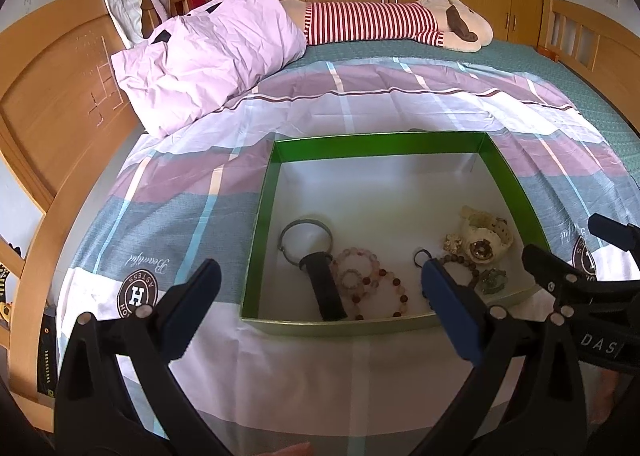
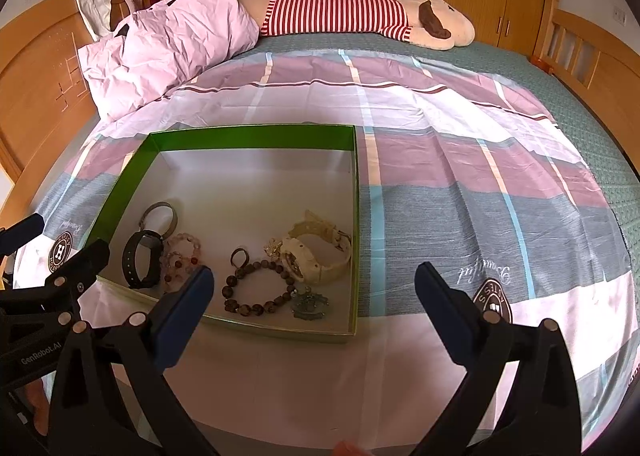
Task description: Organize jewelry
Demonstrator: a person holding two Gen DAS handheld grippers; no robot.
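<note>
**Inspector:** Start at the left. State of the left gripper (image 1: 320,296)?

**Assistant:** Fingers spread wide, nothing between them. It hangs over the near edge of the green box (image 1: 262,195), which sits on the plaid bedsheet (image 2: 460,175).

**Inspector:** Box contents, left to right?

**Assistant:** All pieces lie in the near half, on the white floor. At the left, a grey metal bangle (image 2: 159,217). Just beside it, a black watch (image 2: 138,260), its strap curled in a loop. Next, pink bead bracelets (image 2: 180,256), touching the watch. Then a small dark ring (image 2: 239,256), against a brown bead bracelet (image 2: 256,288). Further right, a cream watch (image 2: 316,256) lies on its side near the right wall, with a small gold piece (image 2: 274,247) at its left edge. A green pendant (image 2: 308,304) lies below it, near the front wall.

**Inspector:** And the right gripper (image 2: 316,306)?

**Assistant:** Fingers likewise spread apart, holding nothing, over the front right corner of the box.

**Inspector:** Surroundings?

**Assistant:** A pink pillow (image 2: 168,39) at the headboard; a striped plush toy (image 2: 360,15) along the far side.
</note>
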